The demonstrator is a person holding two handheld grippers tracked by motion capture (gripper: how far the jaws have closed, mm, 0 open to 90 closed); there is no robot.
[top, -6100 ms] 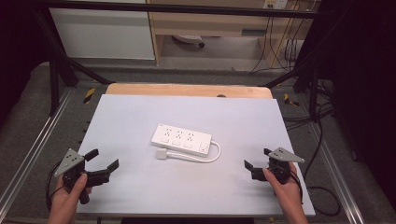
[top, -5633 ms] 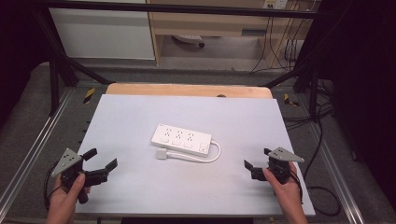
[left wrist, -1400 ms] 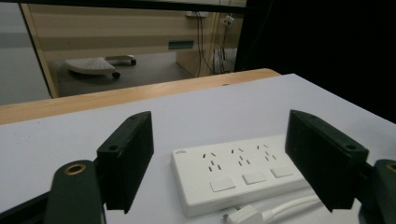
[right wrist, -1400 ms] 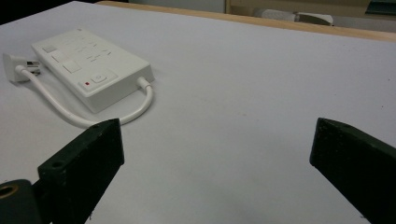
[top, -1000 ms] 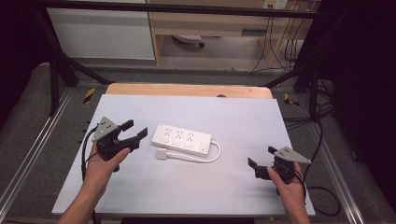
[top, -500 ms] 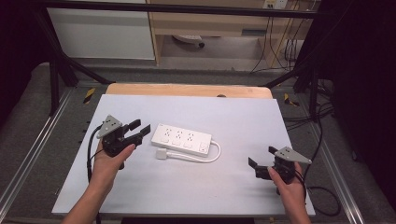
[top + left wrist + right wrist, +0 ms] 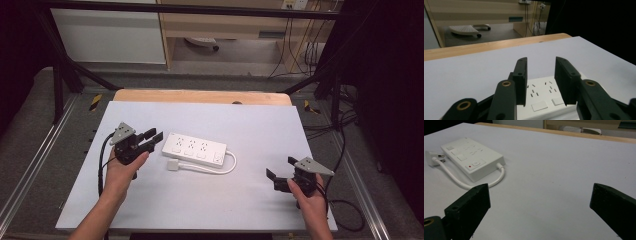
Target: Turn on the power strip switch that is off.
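Left gripper [image 7: 154, 138], jaws parted, just beside power strip [image 7: 196, 149] mid-table; right gripper [image 7: 280, 170], jaws wide, near right edge; right gripper view shows strip's red-marked switch.

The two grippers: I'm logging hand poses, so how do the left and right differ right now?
The left gripper sits right at the end of the white power strip, while the right gripper is far from it, near the table's right edge. The left's jaws are moderately parted; the right's are spread wide. Both are open and empty.
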